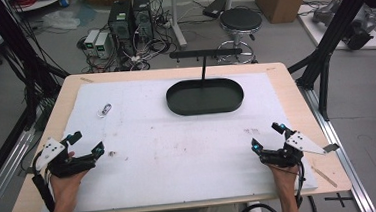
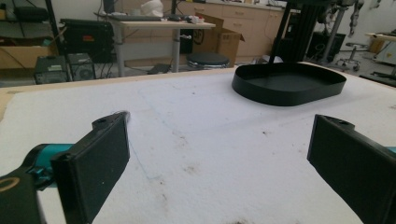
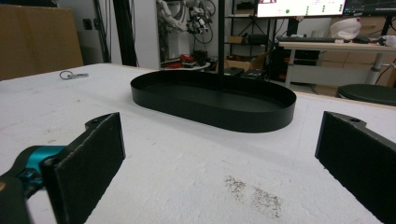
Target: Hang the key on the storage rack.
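Black oval tray (image 1: 205, 96) with a low upright wall, standing on the white foam sheet (image 1: 179, 151) toward the far edge of the counter (image 1: 295, 86), about midway between its left and right edges. A thin black post rises from the tray's far side and carries a horizontal bar (image 1: 206, 52) above it. The inside of the tray, seen in the right gripper view (image 3: 213, 100) and the left gripper view (image 2: 289, 83), holds nothing visible.

Small metal ring or clip (image 1: 105, 110) lying on the sheet toward the far left corner, well apart from the tray; it also appears at the far left in the right gripper view (image 3: 72, 74).

Left hand-held gripper (image 1: 86, 144) near the left edge, toward the near left corner, its jaws spread wide with bare sheet between them; it grasps nothing. A small dark speck (image 1: 112, 153) lies on the sheet just beside its jaw tips.

Right hand-held gripper (image 1: 267, 136) near the right edge, toward the near right corner, likewise spread wide and holding nothing. Both point toward the tray, each well apart from it.

Faint brown smudges mark the sheet between the grippers (image 3: 254, 193).
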A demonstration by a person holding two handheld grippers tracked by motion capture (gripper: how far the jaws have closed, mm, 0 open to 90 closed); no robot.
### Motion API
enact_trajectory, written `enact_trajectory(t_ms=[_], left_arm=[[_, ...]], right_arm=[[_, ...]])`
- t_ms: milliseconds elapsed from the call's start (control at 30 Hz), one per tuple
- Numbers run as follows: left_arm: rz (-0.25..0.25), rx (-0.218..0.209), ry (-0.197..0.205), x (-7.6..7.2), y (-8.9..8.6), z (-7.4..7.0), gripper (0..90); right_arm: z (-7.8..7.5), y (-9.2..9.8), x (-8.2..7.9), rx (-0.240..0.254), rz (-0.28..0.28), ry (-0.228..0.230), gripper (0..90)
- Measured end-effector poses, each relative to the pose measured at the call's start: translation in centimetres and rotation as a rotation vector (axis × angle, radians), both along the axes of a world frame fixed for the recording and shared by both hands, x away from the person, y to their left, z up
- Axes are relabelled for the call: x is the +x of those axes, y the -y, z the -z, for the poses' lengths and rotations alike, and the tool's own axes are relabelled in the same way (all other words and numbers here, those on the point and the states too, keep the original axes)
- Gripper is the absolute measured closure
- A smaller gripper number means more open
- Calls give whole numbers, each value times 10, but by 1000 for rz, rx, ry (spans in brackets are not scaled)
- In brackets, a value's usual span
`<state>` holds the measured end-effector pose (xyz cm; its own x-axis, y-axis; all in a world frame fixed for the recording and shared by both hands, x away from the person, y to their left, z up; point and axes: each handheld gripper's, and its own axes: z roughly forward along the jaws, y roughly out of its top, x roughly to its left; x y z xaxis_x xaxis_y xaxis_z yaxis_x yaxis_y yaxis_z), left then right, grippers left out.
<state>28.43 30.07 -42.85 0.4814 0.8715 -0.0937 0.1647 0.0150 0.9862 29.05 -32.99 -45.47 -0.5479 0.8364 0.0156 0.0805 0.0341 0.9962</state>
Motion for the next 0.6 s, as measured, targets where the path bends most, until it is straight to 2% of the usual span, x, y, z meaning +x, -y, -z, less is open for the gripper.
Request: enact_trajectory(t_ms=[33,200,333,433,467,600], left_arm=[[0,0,0,0,0,0,61],[16,4,-48,10,-4,-20,61],[33,36,-64,21,-5,-36,61],[25,34,-78,29,-7,-46,61],[14,37,-88,36,-9,-52,61],[9,47,-117,46,-13,-59,61]], right_arm=[[0,0,0,0,0,0,8],[0,0,-1,2,-1,-2,8],[0,0,-1,2,-3,-1,7],[0,0,-1,2,-3,-2,7],[0,0,-1,4,-4,-1,8],[0,0,-1,6,-4,0,7]])
